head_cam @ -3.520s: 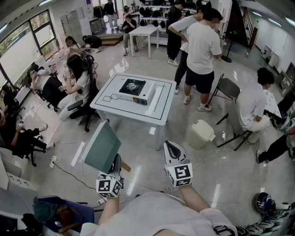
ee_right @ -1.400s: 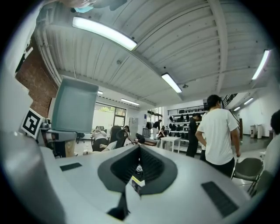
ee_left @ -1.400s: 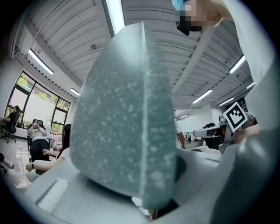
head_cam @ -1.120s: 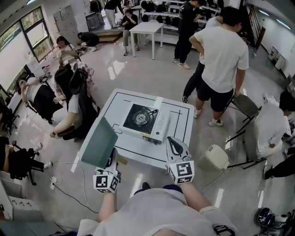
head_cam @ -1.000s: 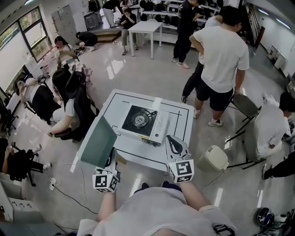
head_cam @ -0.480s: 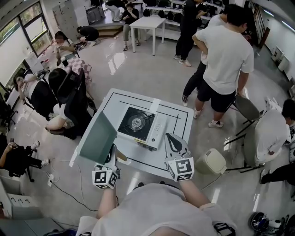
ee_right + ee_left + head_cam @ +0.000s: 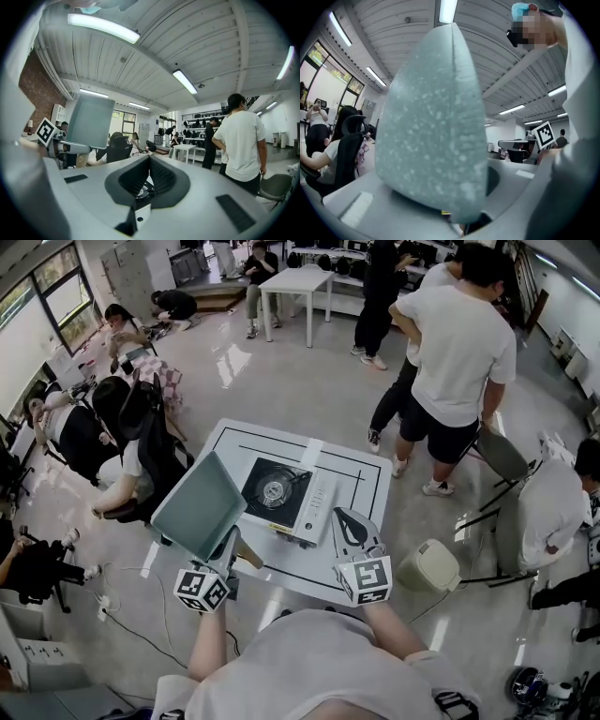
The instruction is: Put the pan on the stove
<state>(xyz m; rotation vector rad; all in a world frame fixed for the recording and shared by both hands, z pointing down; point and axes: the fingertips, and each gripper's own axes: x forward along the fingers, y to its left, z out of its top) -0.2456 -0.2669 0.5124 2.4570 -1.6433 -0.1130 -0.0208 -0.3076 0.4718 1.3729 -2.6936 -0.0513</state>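
The square grey-green pan is tipped up on edge, with its wooden handle in my left gripper, which is shut on it. It hangs over the near left corner of the white table. In the left gripper view the pan's speckled underside fills the middle and hides the jaws. The portable gas stove sits in the table's middle with its burner bare. My right gripper is shut and empty above the table's near edge. In the right gripper view the pan stands at the left.
A person in a white T-shirt stands at the table's far right corner. Someone sits in a black chair close to its left side. A cream bin and a folding chair stand to the right.
The table and stove have come closer. The pan has swung forward and to the right, now over the table's near left corner, and the left gripper has rolled. The right gripper moved forward a little.
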